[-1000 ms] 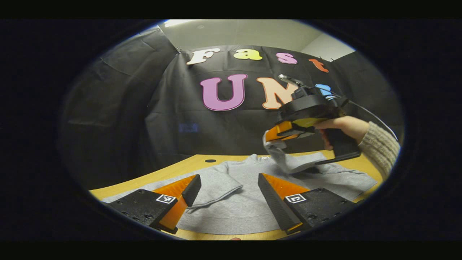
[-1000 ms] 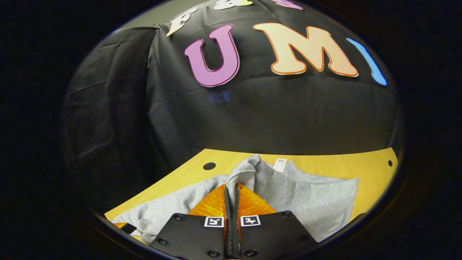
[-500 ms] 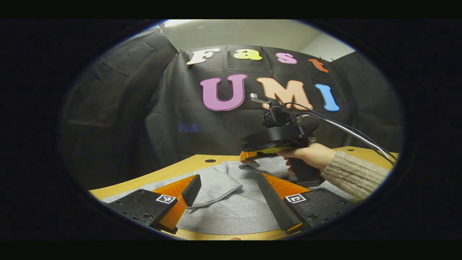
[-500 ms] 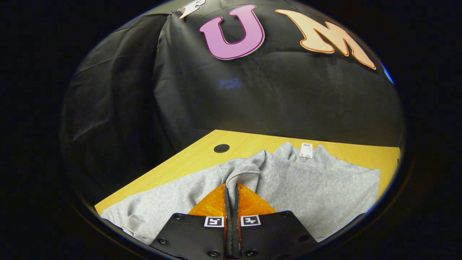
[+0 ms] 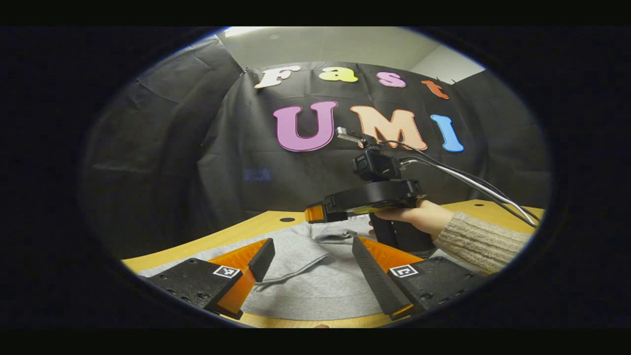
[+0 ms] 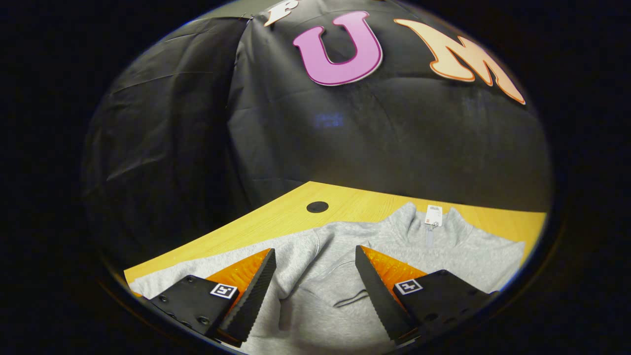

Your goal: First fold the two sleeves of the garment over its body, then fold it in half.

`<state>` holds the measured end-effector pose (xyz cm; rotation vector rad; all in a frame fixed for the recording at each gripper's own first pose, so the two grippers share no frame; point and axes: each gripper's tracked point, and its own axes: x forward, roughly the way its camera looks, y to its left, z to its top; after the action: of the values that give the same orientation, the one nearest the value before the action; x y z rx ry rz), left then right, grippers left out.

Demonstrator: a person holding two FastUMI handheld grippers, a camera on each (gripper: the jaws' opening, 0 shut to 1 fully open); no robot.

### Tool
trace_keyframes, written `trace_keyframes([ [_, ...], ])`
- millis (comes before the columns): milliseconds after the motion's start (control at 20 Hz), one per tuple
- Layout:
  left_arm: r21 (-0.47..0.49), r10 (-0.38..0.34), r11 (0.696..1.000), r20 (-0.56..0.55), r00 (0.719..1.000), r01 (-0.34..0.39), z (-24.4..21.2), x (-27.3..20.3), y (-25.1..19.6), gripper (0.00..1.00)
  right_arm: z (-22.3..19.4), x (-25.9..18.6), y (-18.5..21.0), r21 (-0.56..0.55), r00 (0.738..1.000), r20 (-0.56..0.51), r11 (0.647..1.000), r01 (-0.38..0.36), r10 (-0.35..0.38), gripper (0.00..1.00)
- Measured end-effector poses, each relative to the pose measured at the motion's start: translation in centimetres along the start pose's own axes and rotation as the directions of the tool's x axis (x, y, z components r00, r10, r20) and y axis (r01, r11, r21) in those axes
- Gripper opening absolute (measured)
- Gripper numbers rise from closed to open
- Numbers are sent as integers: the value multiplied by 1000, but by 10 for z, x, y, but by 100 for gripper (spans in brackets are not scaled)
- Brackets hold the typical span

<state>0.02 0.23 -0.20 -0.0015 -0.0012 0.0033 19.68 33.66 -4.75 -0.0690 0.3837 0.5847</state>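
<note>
We are looking along the left gripper (image 5: pixel 308 256) at a grey sweatshirt (image 5: pixel 315 281) that is lying flat on a yellow wooden table (image 5: pixel 231 234). The left gripper's jaws are standing wide apart with nothing between them, and it is hanging just above the near part of the garment. Between its fingers we are seeing a sleeve (image 5: pixel 300 246) lying folded across the body, its cuffed edge curving over the chest.

Farther off in the left gripper view, the right gripper (image 5: pixel 315 214) is hovering low over the sweatshirt's upper part, near the collar. A hand (image 5: pixel 419 217) in a knitted beige sleeve (image 5: pixel 480 239) is gripping its handle, and cables (image 5: pixel 463 180) are trailing off from its top toward the right. Below its tip a small bunch of grey cloth (image 5: pixel 335 234) is resting on the garment; from here we cannot tell whether the fingers are touching it.

In the right gripper view, the right gripper (image 6: pixel 315 276) is holding its jaws wide, empty, above the sweatshirt (image 6: pixel 325 296). A sleeve (image 6: pixel 340 283) is lying over the chest just in front of it. The collar (image 6: pixel 419 219) is pointing away toward the booth wall, with a white tag (image 6: pixel 434 215) sitting on it. A dark round hole (image 6: pixel 317 206) is showing in the table (image 6: pixel 266 224) beyond the garment's shoulder.
</note>
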Motion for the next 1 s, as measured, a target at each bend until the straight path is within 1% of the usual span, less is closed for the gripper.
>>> trace_keyframes([
  [50, 0, 0, 1000, 0, 1000, 0, 0, 0, 0, 94, 4, -6, -6, -16, 1000, 17, 1000, 13, -13, 98],
  [100, 0, 0, 1000, 0, 1000, 0, 0, 0, 0, 94, 11, -18, -15, -20, 999, 34, 1000, 24, -24, 99],
  [250, 0, 0, 1000, 0, 1000, 0, 0, 0, 0, 94, 21, -58, -43, 12, 995, 83, 998, 58, -59, 99],
  [350, 0, 0, 1000, -1, 1000, 0, 0, 0, 0, 94, 26, -98, -75, 28, 982, 141, 992, 121, -123, 99],
  [400, 0, 0, 1000, -1, 1000, 0, 0, 0, 0, 93, 24, -116, -88, 34, 975, 159, 988, 148, -152, 99],
  [450, 0, 0, 1000, -1, 1000, 0, 0, 0, 0, 94, 21, -134, -100, 41, 969, 171, 984, 173, -178, 99],
  [600, 0, 0, 1000, -1, 1000, 0, 0, 0, 0, 94, 11, -187, -127, 67, 948, 208, 970, 233, -242, 98],
  [700, 0, 0, 1000, -2, 1000, 0, 0, 0, 0, 93, 6, -221, -142, 74, 924, 247, 956, 283, -293, 99],
  [950, 0, 7, 1000, -1, 1000, -7, 0, -1, 1, 94, -15, -291, -173, 79, 841, 331, 901, 427, -427, 99],
  [1000, 0, 8, 1000, 0, 1000, -8, 0, 0, 1, 94, -23, -301, -176, 88, 831, 333, 892, 444, -446, 98],
])
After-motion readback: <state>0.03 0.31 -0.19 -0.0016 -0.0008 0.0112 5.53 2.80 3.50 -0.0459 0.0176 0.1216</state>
